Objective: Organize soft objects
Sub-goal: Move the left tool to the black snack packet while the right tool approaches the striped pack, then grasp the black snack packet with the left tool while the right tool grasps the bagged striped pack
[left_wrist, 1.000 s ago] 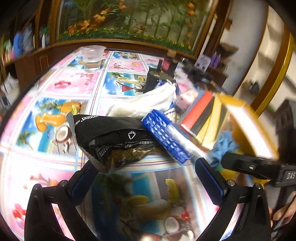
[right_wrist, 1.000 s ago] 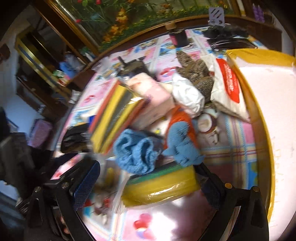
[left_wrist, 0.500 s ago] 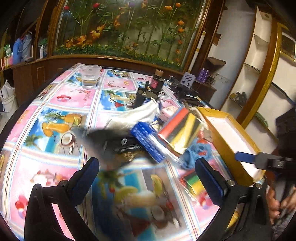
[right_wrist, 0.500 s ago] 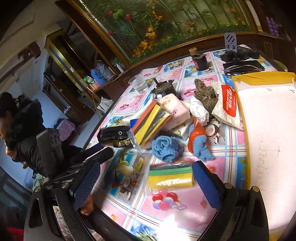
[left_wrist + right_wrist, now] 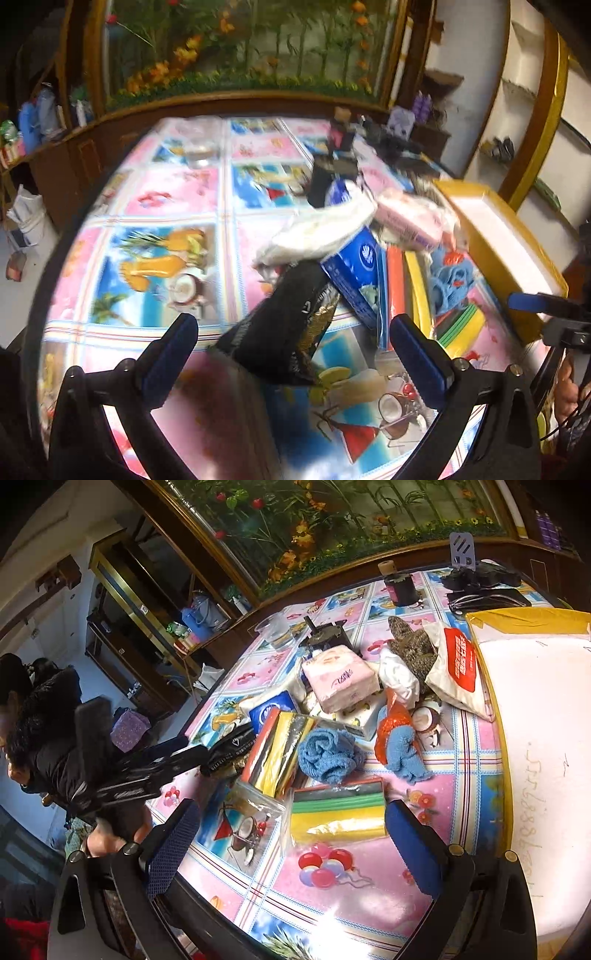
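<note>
Your left hand-held gripper [image 5: 293,354] is spread wide and grips nothing; the black pouch [image 5: 286,325] lies on the surface [image 5: 162,199] between its fingers, leaning toward the pile. Behind it sit the blue tissue pack [image 5: 356,269], a white cloth [image 5: 325,225] and the pink tissue pack [image 5: 410,219].

Your right hand-held gripper [image 5: 291,838] is also spread and empty, hovering just short of the yellow-and-green sponge pack [image 5: 338,814]. Past that lie the blue towel [image 5: 327,753], the striped sponge pack [image 5: 280,751] and an orange-and-blue glove [image 5: 400,746]. The white box [image 5: 535,746] stands at the right edge.
</note>
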The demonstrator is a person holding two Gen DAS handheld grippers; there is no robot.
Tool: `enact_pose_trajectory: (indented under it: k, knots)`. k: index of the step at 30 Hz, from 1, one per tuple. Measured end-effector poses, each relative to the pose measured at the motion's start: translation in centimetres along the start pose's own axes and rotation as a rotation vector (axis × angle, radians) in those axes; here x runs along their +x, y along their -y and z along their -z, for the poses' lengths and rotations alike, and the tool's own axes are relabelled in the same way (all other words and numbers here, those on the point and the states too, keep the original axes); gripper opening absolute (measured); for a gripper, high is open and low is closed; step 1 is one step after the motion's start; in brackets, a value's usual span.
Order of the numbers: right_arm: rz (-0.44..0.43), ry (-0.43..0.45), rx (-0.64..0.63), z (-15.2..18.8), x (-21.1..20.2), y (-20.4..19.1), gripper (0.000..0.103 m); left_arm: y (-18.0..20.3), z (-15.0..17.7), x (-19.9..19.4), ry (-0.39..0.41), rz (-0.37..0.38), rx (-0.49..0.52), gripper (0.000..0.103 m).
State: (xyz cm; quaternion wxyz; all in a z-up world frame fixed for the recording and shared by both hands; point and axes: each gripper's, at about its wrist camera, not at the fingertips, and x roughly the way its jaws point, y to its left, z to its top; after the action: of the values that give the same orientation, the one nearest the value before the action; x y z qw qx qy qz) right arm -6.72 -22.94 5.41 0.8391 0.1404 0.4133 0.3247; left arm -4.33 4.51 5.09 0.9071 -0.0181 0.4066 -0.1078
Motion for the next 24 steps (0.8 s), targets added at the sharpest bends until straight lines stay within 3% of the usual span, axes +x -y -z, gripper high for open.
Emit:
enact_pose_trajectory:
  k: [6,8,14,19,24]
  knots:
    - [0.016,-0.011,-0.001,0.5,-0.1,0.5,0.102,-0.3,-0.4,4.5,-0.102,-0.003,-0.028,0.100]
    - [0.018,-0.018,0.006,0.5,0.2,0.7,0.102,-0.8,-0.5,5.1,-0.110,0.007,-0.081,0.078]
    - [0.008,-0.050,-0.014,0.3,1.9,-0.7,0.102,-0.1,1.0,4.0,-0.094,-0.046,-0.086,0.041]
    - [-0.014,-0.064,-0.045,-0.3,3.1,-3.1,0.102,-0.9,2.4,1.7,-0.083,-0.066,-0.163,0.039]
    - [0.017,-0.118,-0.040,-1.2,6.6,-4.8,0.100,-1.0,2.7,1.9,-0.106,-0.086,-0.145,0.039]
